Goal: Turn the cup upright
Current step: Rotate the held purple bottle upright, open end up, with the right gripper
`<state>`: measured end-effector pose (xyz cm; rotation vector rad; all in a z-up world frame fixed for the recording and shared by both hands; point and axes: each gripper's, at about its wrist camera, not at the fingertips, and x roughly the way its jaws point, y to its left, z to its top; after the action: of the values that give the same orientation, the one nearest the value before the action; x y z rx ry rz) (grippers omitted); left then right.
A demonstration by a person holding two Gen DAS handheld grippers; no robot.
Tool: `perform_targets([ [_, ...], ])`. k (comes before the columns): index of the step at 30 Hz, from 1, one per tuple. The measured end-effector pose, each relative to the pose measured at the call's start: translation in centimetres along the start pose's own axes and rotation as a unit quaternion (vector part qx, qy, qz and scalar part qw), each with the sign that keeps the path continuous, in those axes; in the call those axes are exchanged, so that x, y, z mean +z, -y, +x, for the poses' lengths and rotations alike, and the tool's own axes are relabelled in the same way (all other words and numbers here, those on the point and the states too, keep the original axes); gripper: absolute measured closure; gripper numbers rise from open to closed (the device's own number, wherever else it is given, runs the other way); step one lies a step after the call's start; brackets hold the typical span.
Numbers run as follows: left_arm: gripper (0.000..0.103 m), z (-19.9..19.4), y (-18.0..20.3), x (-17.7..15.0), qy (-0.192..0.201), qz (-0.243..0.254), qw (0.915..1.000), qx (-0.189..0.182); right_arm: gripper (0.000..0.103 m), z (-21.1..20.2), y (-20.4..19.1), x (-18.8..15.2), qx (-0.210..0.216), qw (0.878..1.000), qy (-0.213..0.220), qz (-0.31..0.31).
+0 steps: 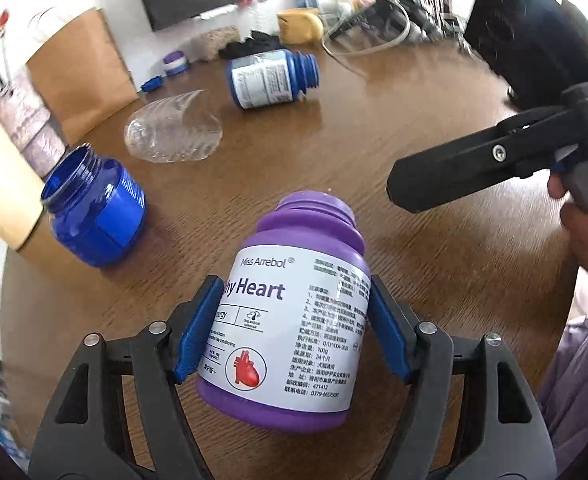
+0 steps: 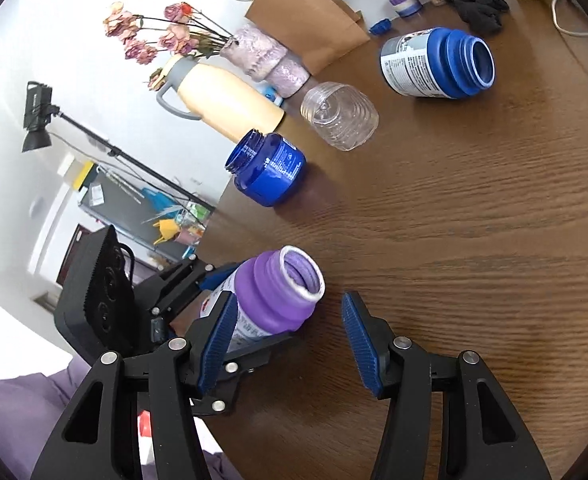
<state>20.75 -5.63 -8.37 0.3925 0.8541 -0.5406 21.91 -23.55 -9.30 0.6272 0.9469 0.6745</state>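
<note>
My left gripper [image 1: 294, 326] is shut on a purple bottle [image 1: 290, 320] with a white label, open mouth pointing away, held tilted just above the wooden table [image 1: 413, 280]. In the right wrist view the same purple bottle [image 2: 278, 296] leans with its mouth up and to the right. My right gripper [image 2: 290, 344] is open and empty, its left finger beside the bottle; it shows in the left wrist view [image 1: 453, 172] at the right. A clear plastic cup [image 1: 174, 128] lies on its side farther back, also in the right wrist view [image 2: 339, 116].
A small blue jar [image 1: 94, 216] stands upright at left [image 2: 268, 168]. A blue bottle [image 1: 274, 78] lies on its side behind [image 2: 437, 64]. A cream thermos [image 2: 222, 100], dried flowers in a vase [image 2: 262, 56], a brown paper bag [image 1: 82, 76] and clutter line the far table edge.
</note>
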Motion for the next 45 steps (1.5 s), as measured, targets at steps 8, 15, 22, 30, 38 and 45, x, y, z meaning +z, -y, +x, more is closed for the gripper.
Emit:
perform_targets([
  [8,0.040,-2.7,0.7,-0.6,0.058,-0.047,0.9972,0.004,0.045,2.1,0.5,-0.1,0.044,0.997,-0.017,0.057],
  [15,0.040,-4.2,1.8,-0.8,0.089,-0.046,0.9949,-0.003,0.041,3.0,-0.2,0.7,0.099,0.992,-0.012,0.076],
  [22,0.040,-3.5,0.9,-0.3,0.085,-0.074,0.9929,-0.037,0.049,2.0,-4.1,1.2,0.009,0.999,0.014,-0.046],
  [30,0.039,-2.2,0.5,0.7,0.096,-0.088,0.9908,-0.037,0.049,2.3,-9.1,1.0,-0.133,0.961,0.024,-0.240],
  [38,0.040,-2.2,0.4,0.6,0.105,-0.094,0.9897,-0.028,0.026,2.8,-6.5,1.5,-0.087,0.979,-0.024,-0.184],
  [45,0.039,-2.3,1.7,0.6,0.115,-0.071,0.9906,-0.023,0.036,3.5,-5.1,1.5,-0.053,0.988,-0.034,-0.139],
])
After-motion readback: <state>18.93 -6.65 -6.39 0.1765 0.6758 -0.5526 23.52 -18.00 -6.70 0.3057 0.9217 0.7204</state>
